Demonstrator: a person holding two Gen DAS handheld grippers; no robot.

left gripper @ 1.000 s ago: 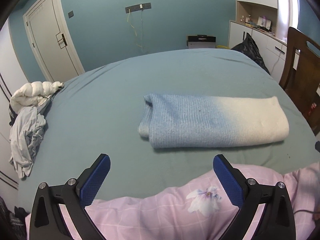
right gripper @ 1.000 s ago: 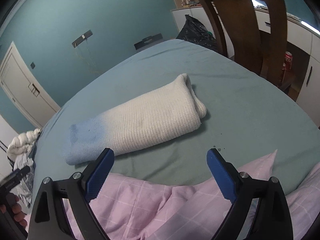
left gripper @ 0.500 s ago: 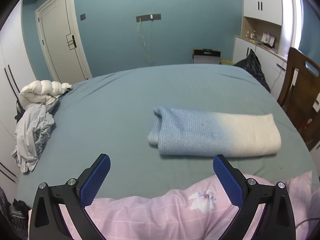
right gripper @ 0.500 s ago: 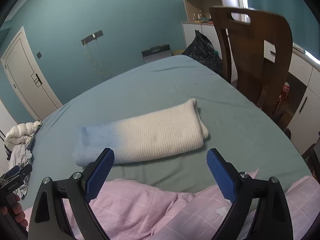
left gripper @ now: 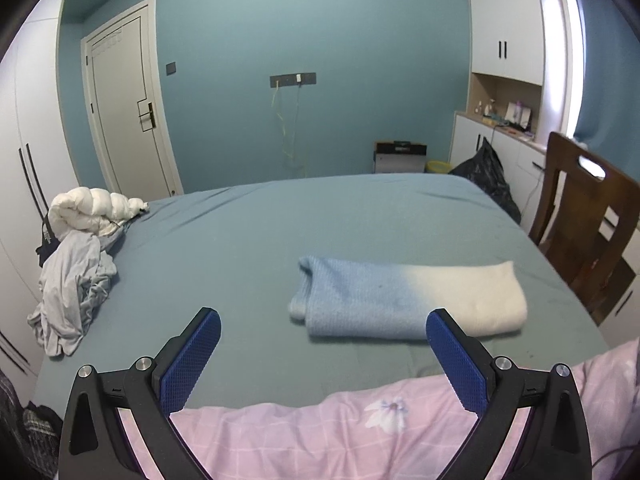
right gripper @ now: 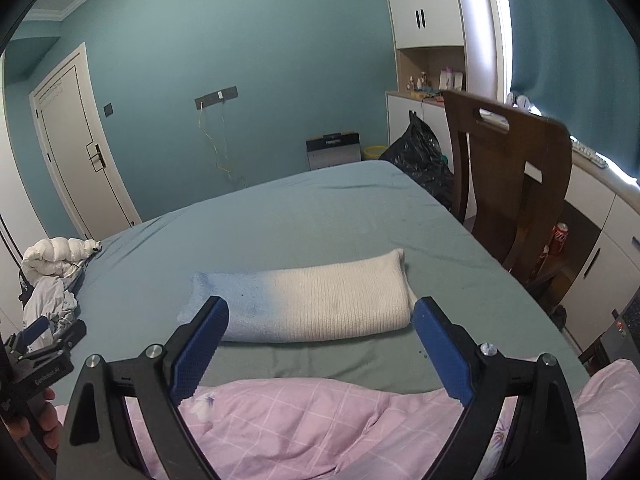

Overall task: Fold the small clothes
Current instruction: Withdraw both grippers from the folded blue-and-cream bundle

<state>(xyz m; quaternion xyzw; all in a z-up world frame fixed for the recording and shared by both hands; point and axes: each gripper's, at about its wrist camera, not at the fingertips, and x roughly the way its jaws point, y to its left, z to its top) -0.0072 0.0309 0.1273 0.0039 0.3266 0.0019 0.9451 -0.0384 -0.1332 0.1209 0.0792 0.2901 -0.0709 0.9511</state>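
Folded knit garment (left gripper: 404,300), blue fading to white, is lying on the bed (left gripper: 280,220) mid-right, near the pink quilt (left gripper: 360,440). Left tongs (left gripper: 323,340) and right tongs (right gripper: 320,332) are both standing wide apart, holding nothing, hovering above the quilt, well clear of the garment.

Risk, as judged: the fold is sitting loose, its blue end bulging; any brush from a tong tip could be undoing it. The heap of unfolded clothes (left gripper: 72,280) at the far-left bed edge could be sliding off.

Versus a second ago: both tongs are rising and pulling back; the garment is looking smaller, unmoved.
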